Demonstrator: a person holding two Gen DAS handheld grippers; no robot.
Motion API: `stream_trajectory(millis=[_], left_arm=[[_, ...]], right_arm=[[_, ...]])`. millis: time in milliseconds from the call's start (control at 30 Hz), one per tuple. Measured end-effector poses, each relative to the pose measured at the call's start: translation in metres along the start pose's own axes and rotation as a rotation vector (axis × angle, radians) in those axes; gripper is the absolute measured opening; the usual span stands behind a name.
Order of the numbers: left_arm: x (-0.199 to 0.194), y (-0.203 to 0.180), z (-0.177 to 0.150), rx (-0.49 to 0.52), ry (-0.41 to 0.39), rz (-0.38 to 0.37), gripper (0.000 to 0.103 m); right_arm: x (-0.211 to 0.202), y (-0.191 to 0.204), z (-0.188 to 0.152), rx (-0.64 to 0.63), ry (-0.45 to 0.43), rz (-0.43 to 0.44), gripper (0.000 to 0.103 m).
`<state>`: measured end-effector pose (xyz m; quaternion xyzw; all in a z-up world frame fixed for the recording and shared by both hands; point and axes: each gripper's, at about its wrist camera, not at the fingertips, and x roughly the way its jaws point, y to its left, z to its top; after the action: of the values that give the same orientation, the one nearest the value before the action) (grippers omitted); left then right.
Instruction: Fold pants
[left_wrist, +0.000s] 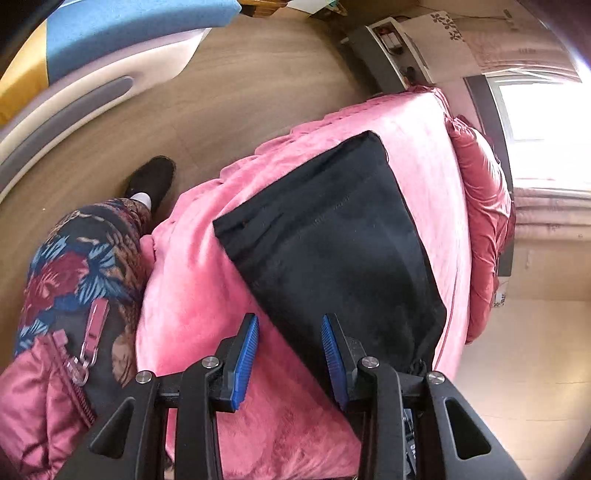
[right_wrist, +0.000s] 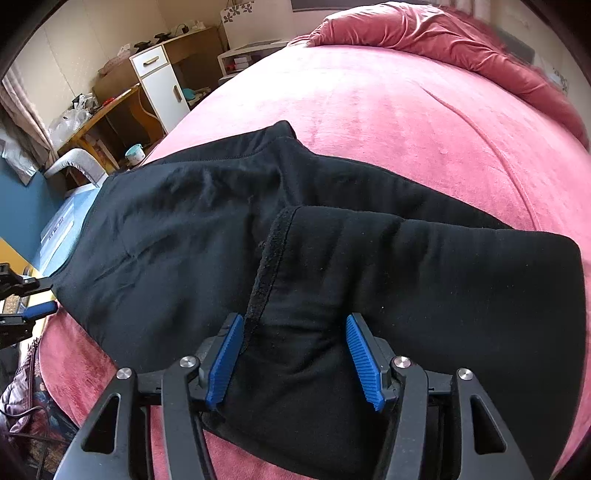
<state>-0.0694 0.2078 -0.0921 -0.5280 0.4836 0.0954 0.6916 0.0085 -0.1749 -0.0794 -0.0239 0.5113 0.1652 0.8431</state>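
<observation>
i see the black fleece pants (right_wrist: 229, 229) lying flat on the pink plush bed cover (right_wrist: 388, 122), partly folded: the leg ends are doubled back over the upper part, with the fuzzy hem edge (right_wrist: 266, 266) running from twelve o'clock down to my right gripper (right_wrist: 295, 354). its jaws stand spread, straddling a raised bunch of the doubled cloth near the edge closest to me; the blue pads sit beside the fabric and i do not see them pressing it, so i judge nothing is pinched yet.

my left gripper (left_wrist: 290, 354) has its jaws spread as well, with only pink cover and the near edge of the pants between them. in the right wrist view it shows at nine o'clock, just off the waist-side corner of the garment. the person's floral trouser leg (left_wrist: 85, 258) and dark shoe (left_wrist: 151, 182) stand beside the bed at nine to ten o'clock in the left view.

to do the next fold well, i would bring the left jaws onto the corner at the waist side, close both pairs on all layers together, and lift evenly so the doubled leg does not slip. the fleece looks thick and grippy; a shallow bite may catch only the top layer, so i would go deep.
</observation>
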Motion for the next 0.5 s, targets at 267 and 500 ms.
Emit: stream_trajectory(millis=[267, 500], left_arm=[[0.012, -0.002, 0.015, 0.02, -0.041, 0.029, 0.03], [0.016, -0.009, 0.017, 0.084, -0.057, 0.066, 0.019]], right_arm=[[0.004, 0.004, 0.002, -0.015, 0.004, -0.007, 0.063], [0.005, 0.009, 0.001, -0.025, 0.002, -0.014, 0.068]])
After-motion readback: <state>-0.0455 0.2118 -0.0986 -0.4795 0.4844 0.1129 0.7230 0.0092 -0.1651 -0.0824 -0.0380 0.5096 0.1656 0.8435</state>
